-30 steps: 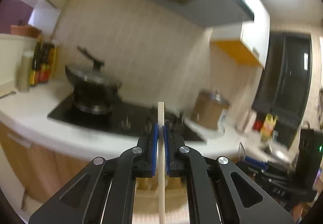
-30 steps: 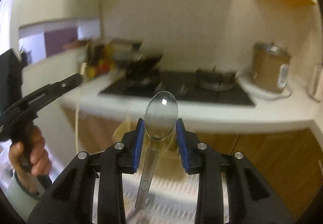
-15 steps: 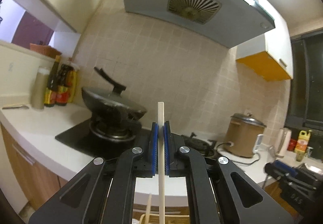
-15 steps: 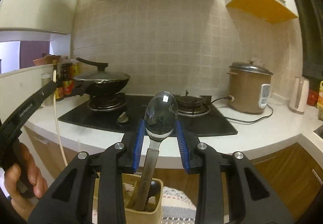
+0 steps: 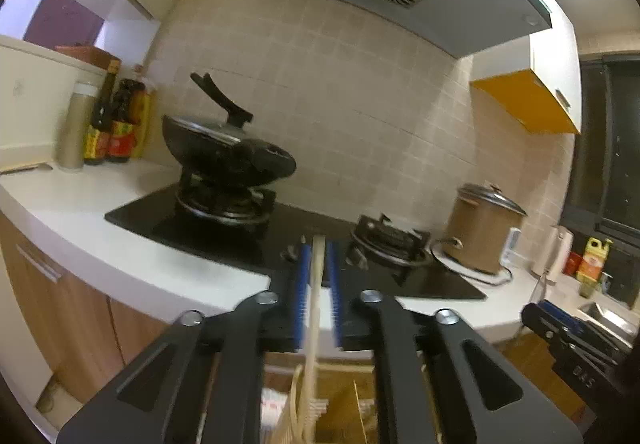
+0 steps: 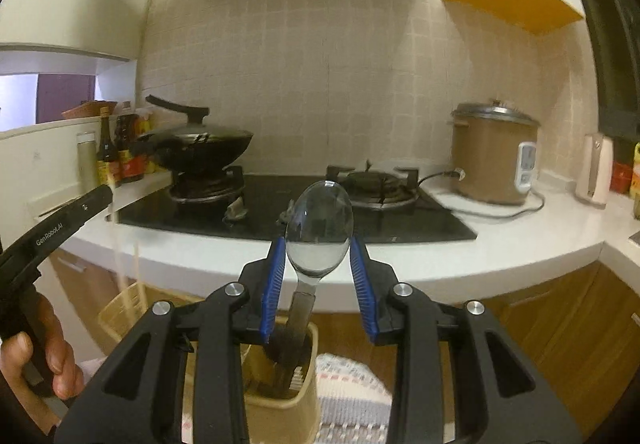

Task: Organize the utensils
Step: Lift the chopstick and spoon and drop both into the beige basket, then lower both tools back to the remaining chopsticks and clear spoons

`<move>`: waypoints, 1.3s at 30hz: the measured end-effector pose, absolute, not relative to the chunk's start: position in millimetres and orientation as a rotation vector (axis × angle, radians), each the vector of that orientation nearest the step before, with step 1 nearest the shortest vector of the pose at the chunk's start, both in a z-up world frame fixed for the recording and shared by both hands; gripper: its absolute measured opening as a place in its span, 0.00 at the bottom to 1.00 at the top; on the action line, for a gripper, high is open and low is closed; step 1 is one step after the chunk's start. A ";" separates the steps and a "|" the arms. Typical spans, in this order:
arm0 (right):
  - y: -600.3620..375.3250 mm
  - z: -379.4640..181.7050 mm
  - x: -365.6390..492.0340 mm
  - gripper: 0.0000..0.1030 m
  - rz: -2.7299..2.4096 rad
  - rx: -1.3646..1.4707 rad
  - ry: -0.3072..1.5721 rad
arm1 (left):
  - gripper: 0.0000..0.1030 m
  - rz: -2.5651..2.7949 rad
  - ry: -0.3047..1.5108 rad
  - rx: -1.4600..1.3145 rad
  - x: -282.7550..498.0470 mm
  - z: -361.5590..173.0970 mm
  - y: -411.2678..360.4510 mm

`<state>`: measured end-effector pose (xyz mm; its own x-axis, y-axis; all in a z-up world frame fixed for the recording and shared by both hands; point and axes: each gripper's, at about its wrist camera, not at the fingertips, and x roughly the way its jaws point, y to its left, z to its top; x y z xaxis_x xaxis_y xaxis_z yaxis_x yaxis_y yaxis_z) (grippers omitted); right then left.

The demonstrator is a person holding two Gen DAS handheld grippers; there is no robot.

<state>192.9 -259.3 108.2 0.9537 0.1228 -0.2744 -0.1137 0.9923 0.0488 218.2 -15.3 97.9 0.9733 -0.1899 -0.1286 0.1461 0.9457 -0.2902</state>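
Note:
My left gripper (image 5: 318,276) has its jaws slightly apart around a pale wooden chopstick (image 5: 314,308) that stands upright between them, its lower end in a pale slotted holder (image 5: 296,404) below. My right gripper (image 6: 318,252) has its jaws parted on either side of a metal spoon (image 6: 319,228); the spoon stands bowl up, with its handle down in a beige utensil holder (image 6: 288,396). The left gripper also shows at the left of the right wrist view (image 6: 64,228), above a second pale holder (image 6: 122,308).
A white counter (image 6: 520,240) carries a black gas hob (image 6: 288,212), a lidded black wok (image 6: 200,148), sauce bottles (image 6: 116,152) and a brown rice cooker (image 6: 494,160). Wooden cabinets (image 6: 560,324) lie below. A patterned cloth (image 6: 352,376) lies under the holder.
Both grippers' jaws have widened. The chopstick and the spoon have dropped lower, into their holders. The left wrist view has tilted and shifted toward the hob.

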 end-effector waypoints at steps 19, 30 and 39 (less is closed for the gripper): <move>-262.8 48.0 115.0 0.47 0.328 0.144 0.953 | 0.27 -0.430 0.942 -0.166 139.2 17.8 -8.9; -218.3 -33.7 85.7 0.47 0.375 0.020 1.210 | 0.23 -0.406 1.105 0.049 111.7 -64.8 -39.0; -191.6 -55.9 63.2 0.35 0.311 -0.142 1.124 | 0.18 -0.372 1.065 0.150 98.6 -78.0 -57.5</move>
<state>63.2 -191.6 -55.9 0.3947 0.1736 -0.9022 -0.3156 0.9479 0.0444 98.6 -57.5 -78.0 0.4292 -0.2254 -0.8746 0.3687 0.9277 -0.0582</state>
